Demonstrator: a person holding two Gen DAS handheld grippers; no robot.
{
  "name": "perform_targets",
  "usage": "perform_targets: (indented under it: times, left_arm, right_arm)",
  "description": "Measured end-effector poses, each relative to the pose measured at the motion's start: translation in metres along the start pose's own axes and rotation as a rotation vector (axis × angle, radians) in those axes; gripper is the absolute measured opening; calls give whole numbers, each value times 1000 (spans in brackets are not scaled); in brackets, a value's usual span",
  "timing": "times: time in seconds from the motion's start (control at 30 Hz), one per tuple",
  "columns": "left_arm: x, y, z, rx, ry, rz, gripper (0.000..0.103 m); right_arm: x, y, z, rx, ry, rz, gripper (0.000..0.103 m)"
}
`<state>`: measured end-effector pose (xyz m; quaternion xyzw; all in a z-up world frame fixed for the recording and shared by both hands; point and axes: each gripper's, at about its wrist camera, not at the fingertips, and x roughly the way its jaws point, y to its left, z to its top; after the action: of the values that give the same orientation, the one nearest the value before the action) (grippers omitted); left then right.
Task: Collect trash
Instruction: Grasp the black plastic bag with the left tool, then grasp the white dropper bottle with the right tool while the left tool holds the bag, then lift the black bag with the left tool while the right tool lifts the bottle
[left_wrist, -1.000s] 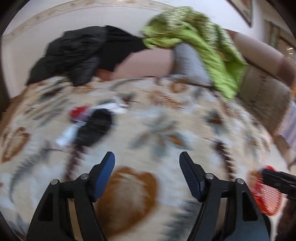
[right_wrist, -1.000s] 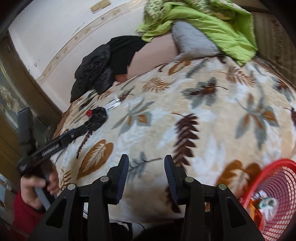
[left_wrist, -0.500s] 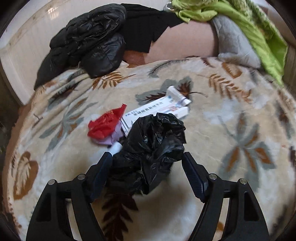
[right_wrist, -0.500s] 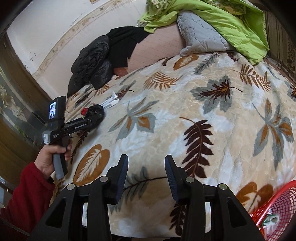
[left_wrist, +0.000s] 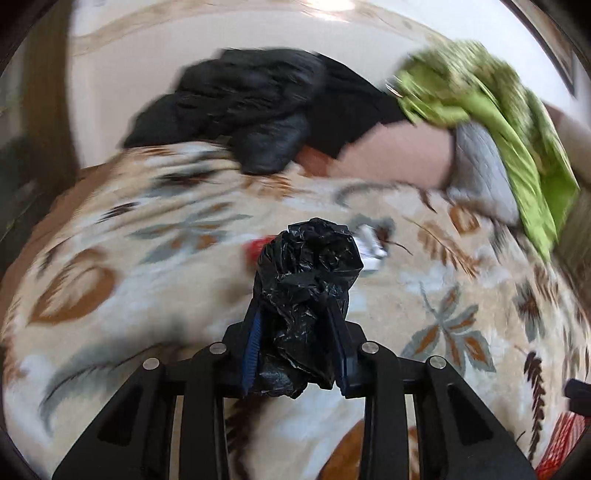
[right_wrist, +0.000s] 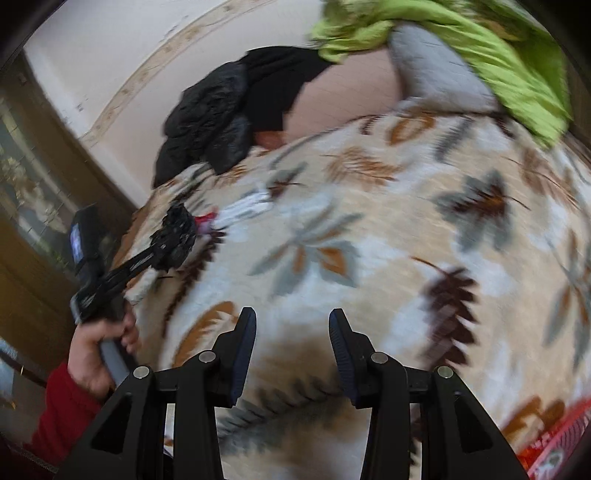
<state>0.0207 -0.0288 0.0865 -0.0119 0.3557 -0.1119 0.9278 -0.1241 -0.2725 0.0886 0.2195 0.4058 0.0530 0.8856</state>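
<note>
My left gripper (left_wrist: 297, 325) is shut on a crumpled black plastic bag (left_wrist: 308, 273) and holds it above the leaf-patterned blanket (left_wrist: 184, 295). Behind the bag lie a red scrap (left_wrist: 256, 245) and a white box (left_wrist: 371, 251), both blurred. In the right wrist view the left gripper (right_wrist: 166, 243) with the black bag (right_wrist: 177, 232) is at the far left, with the red scrap (right_wrist: 205, 221) and white box (right_wrist: 247, 206) beside it. My right gripper (right_wrist: 291, 328) is open and empty over the blanket. A red mesh basket (right_wrist: 557, 443) is at the lower right.
A black jacket (left_wrist: 251, 110) lies at the bed's far edge, with a grey pillow (left_wrist: 480, 173) and a green blanket (left_wrist: 509, 110) to its right. The red basket's rim (left_wrist: 561, 443) shows at the lower right. A dark wooden door (right_wrist: 33, 206) stands at the left.
My left gripper closed on the black bag and lifted it off the blanket, away from the red scrap and white box. My right gripper stayed open and shifted slightly.
</note>
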Motion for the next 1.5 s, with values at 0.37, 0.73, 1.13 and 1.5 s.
perform_targets:
  times: [0.37, 0.73, 1.13, 1.5]
  left_arm:
    - [-17, 97, -28, -176, -37, 197, 32]
    - [-9, 136, -25, -196, -39, 225, 32]
    - [-12, 116, -27, -154, -42, 150, 32]
    - [-26, 37, -46, 4, -22, -21, 32]
  right_arm:
    - [141, 102, 41, -64, 187, 127, 44]
    - [274, 146, 74, 93, 272, 59, 43]
    - [231, 133, 61, 23, 211, 51, 33]
    - [128, 71, -12, -153, 210, -86, 32]
